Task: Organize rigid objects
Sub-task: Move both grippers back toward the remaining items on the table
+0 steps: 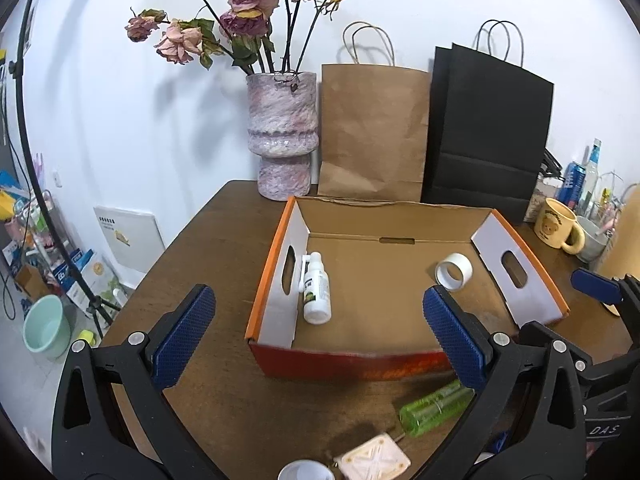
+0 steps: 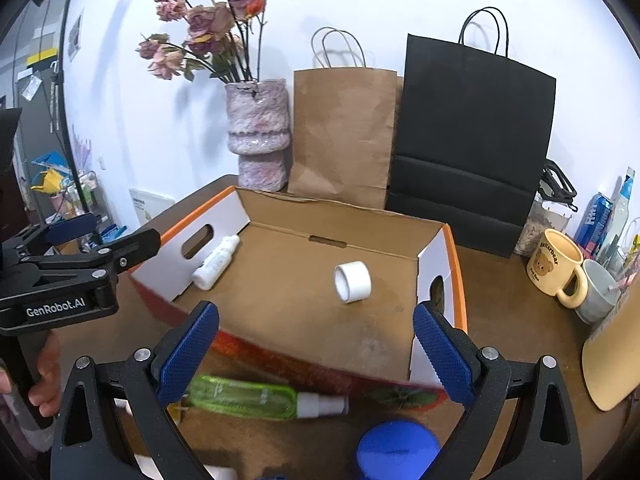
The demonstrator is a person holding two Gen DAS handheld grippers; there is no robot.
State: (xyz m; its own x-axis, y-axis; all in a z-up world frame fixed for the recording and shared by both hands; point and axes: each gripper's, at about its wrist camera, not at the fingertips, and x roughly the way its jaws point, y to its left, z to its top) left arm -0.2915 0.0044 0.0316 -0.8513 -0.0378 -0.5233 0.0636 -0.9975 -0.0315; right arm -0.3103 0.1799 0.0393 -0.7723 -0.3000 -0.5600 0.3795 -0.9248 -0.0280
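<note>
Cardboard box (image 1: pixel 400 308), orange-rimmed and open-topped, sits on the brown table (image 1: pixel 224 392) beyond both tools. Left gripper (image 1: pixel 316 340) hangs above the table's near side with fingers wide apart and nothing between them; the box's near wall lies in the gap. Right gripper (image 2: pixel 316 354) likewise has fingers spread and empty, hovering just above a green spray bottle (image 2: pixel 244 398), which lies on its side on the table against the box's near wall, nozzle pointing right.

Count inside the box: one white bottle (image 1: pixel 316 292) lying along the left wall, and one white tape roll (image 1: pixel 454 272) toward the far right. Count outside the box, near edge: one green spray bottle, one blue round lid (image 2: pixel 396 450), one cream square piece (image 1: pixel 372 460), one white round object (image 1: pixel 306 472), partly cut off.

Behind the box: one vase of dried roses (image 1: pixel 282 136), one brown paper bag (image 1: pixel 372 132), one black paper bag (image 1: pixel 488 136). At far right: one yellow mug (image 1: pixel 558 226), one grey cup (image 2: pixel 598 298).
</note>
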